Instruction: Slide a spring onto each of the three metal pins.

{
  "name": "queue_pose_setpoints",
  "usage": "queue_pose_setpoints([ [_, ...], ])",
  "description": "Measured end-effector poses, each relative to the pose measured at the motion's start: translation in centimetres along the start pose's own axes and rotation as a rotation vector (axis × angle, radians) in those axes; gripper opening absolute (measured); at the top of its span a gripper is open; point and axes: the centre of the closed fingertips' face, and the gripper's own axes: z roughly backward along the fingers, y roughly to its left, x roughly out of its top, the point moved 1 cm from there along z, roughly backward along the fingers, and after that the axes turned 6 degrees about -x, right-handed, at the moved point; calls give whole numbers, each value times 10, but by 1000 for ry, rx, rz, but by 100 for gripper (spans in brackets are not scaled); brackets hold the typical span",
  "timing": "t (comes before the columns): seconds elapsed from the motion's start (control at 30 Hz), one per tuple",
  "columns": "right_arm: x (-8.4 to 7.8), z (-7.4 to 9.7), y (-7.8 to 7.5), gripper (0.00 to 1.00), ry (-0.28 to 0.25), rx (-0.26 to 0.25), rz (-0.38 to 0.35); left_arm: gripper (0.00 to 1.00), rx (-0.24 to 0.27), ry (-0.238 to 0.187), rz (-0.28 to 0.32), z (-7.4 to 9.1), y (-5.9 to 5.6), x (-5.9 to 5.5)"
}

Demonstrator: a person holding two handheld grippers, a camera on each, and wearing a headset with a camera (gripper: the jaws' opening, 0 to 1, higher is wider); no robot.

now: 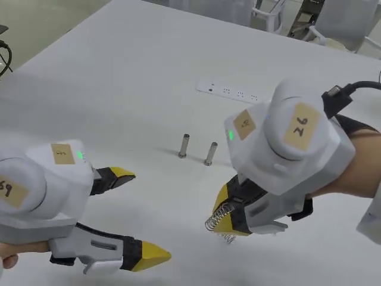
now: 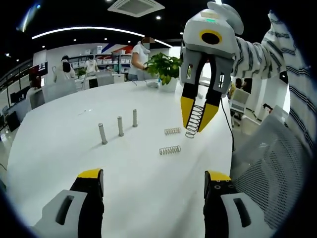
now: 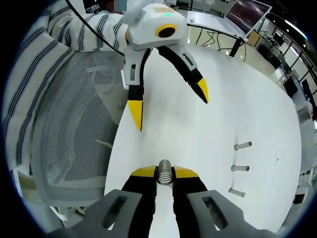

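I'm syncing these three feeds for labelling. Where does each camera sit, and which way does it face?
Head view: on the headset, looking down at the table, left gripper, right gripper and a forearm.
Left gripper view: on the left gripper, facing along its open jaws toward pins, loose springs and right gripper; striped sleeve shows.
Right gripper view: on the right gripper, jaws shut on a spring, facing the left gripper.
Shared: both gripper views show the three pins.

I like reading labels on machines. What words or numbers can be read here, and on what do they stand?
"26": handwritten on the tan sticker on the right tool.
"69", probably, partly cut off by the picture's edge: tan label on the left tool.
Smaller sticker on the right tool and smaller label on the left: too blurred to read.
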Motion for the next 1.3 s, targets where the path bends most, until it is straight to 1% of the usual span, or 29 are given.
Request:
queue_pose_setpoints([
  [0.03, 0, 0, 0, 9, 2, 0, 1, 82, -1, -1, 3, 0, 0, 0],
  [0.1, -1, 1, -3, 9, 8, -3, 6, 83, -20, 0, 20, 0, -4, -1],
  [0.17, -2, 1, -5, 9, 12, -4, 6, 85, -32, -2, 23, 0, -8, 0],
  [0.27, -5, 1, -11, 9, 23, -8, 1, 92, -43, -21, 28, -1, -11, 4],
  [0.33, -6, 1, -14, 9, 26, -8, -3, 98, -38, -23, 36, -2, -10, 5],
  [0.43, -7, 3, -18, 9, 25, -9, -9, 97, -25, -24, 25, 2, -8, 6],
  [0.47, -8, 3, -19, 9, 26, -9, -12, 98, -19, -32, 32, 4, -6, 8],
  [0.53, -10, 5, -25, 9, 28, -12, -35, 98, -12, -41, 44, 6, -4, 9],
  [0.63, -11, 8, -35, 9, 22, -17, -75, 98, -13, -40, 52, 6, -5, 8],
  [0.83, -11, 16, -52, 9, 32, -36, -73, 98, -12, -7, 49, 7, -4, 1],
  [0.93, -11, 19, -64, 9, 39, -57, -74, 98, -8, -6, 48, 8, -2, 0],
  [1.07, -11, 21, -73, 9, 55, -66, -62, 98, 1, -6, 56, 9, 0, -2],
  [1.13, -11, 22, -77, 9, 60, -69, -55, 98, 3, 1, 53, 10, 1, -3],
  [1.3, -6, 20, -87, 9, 68, -71, -41, 98, 1, 7, 58, 9, 1, -6],
])
